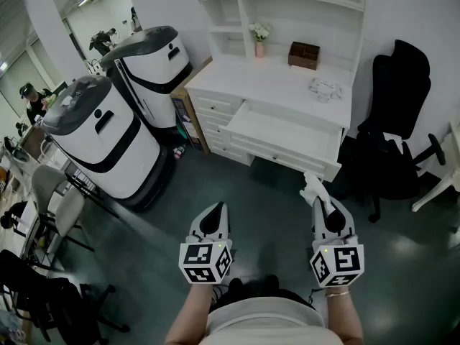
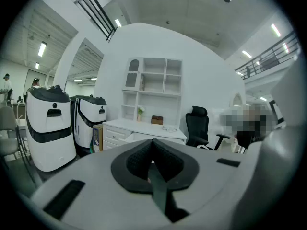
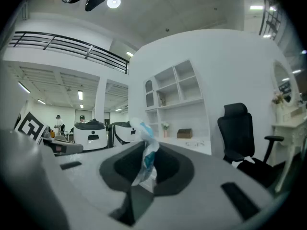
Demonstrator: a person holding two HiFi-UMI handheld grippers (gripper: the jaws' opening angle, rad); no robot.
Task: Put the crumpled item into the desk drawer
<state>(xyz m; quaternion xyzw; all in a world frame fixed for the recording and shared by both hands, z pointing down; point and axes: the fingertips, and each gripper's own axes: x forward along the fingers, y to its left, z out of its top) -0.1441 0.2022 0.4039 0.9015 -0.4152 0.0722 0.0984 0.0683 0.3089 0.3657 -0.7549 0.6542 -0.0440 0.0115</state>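
Right tongs (image 1: 316, 197) are clamped on the crumpled item (image 3: 147, 153), held level and well short of the open drawer (image 1: 282, 129) in the bench (image 1: 280, 85). Left tongs (image 2: 152, 146) are pressed together, empty, also short of the drawer. Best play, I'd say: carry it past the drawer's front lip, then let go low inside.

Desk (image 1: 277, 86) bears a vase (image 1: 259, 48) and brown box (image 1: 304, 55).

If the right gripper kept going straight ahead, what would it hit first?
Likely the front of the open drawer. The way there looks free, though depth and height are hard to judge.
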